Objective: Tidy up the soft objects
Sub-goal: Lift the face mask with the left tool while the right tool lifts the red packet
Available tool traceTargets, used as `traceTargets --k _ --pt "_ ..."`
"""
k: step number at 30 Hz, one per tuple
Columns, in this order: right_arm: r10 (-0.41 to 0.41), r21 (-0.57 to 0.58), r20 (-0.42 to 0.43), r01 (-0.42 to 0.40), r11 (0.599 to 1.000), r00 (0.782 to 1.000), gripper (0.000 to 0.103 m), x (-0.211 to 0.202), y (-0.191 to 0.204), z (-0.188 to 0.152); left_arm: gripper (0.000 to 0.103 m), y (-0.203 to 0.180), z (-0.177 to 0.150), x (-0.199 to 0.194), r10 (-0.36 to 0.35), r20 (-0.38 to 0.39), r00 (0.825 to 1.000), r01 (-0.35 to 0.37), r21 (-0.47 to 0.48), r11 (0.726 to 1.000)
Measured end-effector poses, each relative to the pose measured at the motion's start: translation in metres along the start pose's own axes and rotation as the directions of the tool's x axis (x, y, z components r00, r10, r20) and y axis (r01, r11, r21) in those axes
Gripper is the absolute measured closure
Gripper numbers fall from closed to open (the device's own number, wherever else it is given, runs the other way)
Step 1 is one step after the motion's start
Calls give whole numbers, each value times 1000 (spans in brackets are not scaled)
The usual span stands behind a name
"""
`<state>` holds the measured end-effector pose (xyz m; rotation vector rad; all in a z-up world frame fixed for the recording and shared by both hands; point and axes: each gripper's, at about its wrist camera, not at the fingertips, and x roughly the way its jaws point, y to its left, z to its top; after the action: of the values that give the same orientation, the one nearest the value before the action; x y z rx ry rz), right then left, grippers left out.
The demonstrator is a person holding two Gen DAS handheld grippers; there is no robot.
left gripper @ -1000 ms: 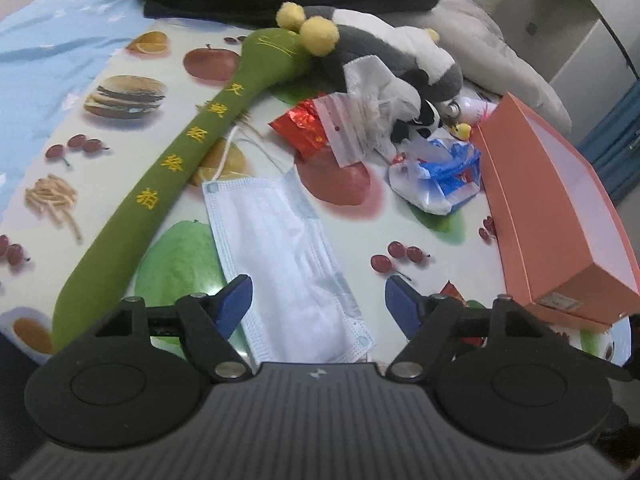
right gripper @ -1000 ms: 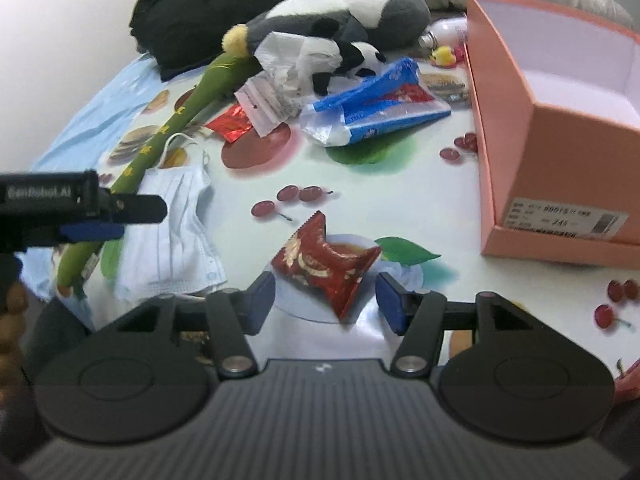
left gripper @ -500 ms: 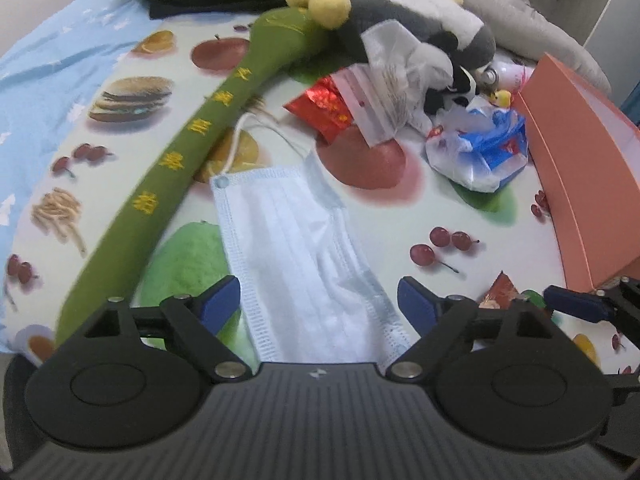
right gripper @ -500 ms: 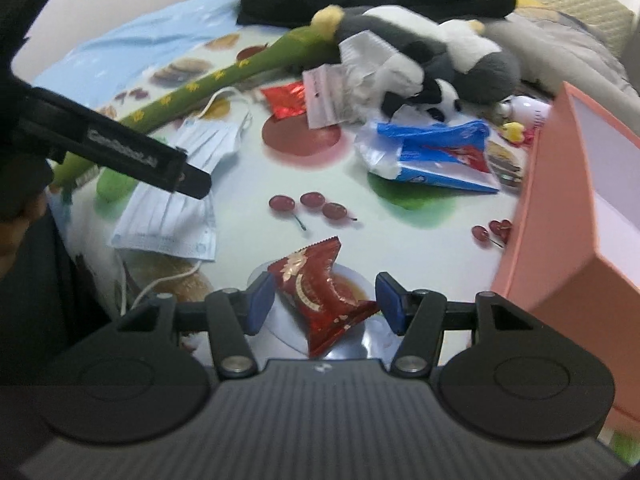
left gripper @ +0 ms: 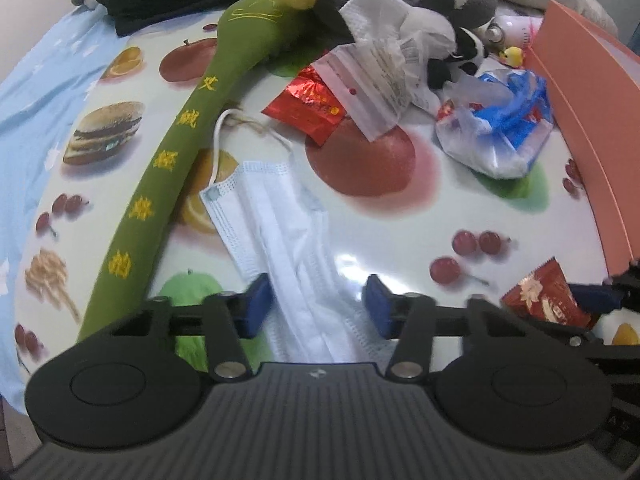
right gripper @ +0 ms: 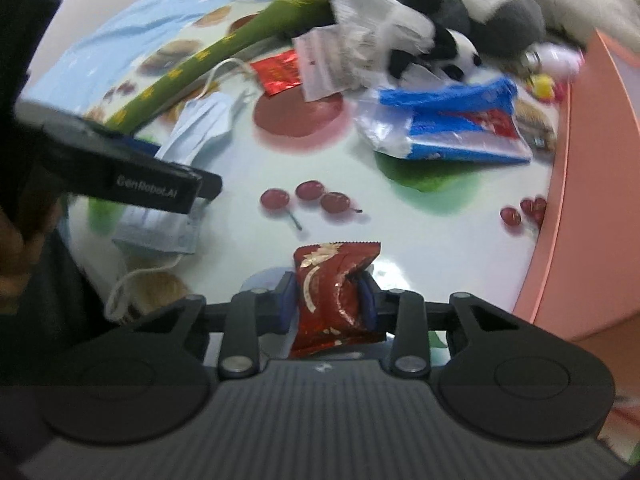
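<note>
Right wrist view: the right tongs are clamped on a dark red snack packet, their blue pads pressing its two sides so the wrapper crumples between them. The grip sits low on the packet, near the bench, which is covered in a cloth printed with fruit and burgers. Just to the right stands an open orange box, probably where the packet is meant to go. The left wrist view shows the left tongs spread apart, straddling a pale blue face mask that lies flat on the bench, one pad on either side, apparently lined up for a pinch; whether they touch the mask is hard to tell. A long green plush stick lies beside the mask on its left. Farther back, a panda toy, a crumpled tissue, a second red wrapper and a blue-and-white plastic bag sit in a loose heap, still unsorted.
</note>
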<state>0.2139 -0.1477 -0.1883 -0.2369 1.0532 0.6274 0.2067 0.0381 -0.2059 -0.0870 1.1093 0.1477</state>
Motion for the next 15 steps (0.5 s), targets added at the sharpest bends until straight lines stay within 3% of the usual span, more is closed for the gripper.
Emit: traceTargets --k 3,7,15 --pt "-10 90 -30 13 996 1000 68 2 -7 8 67 4 15 5 -2 -41 999 1 -18 1000" --pt "-30 181 -40 37 983 999 68 6 -17 15 73 7 25 8 -14 -61 998 14 -11 1000" --pt "-91 278 30 79 957 995 69 4 -30 10 90 14 19 5 -95 -13 995 94 -36 995"
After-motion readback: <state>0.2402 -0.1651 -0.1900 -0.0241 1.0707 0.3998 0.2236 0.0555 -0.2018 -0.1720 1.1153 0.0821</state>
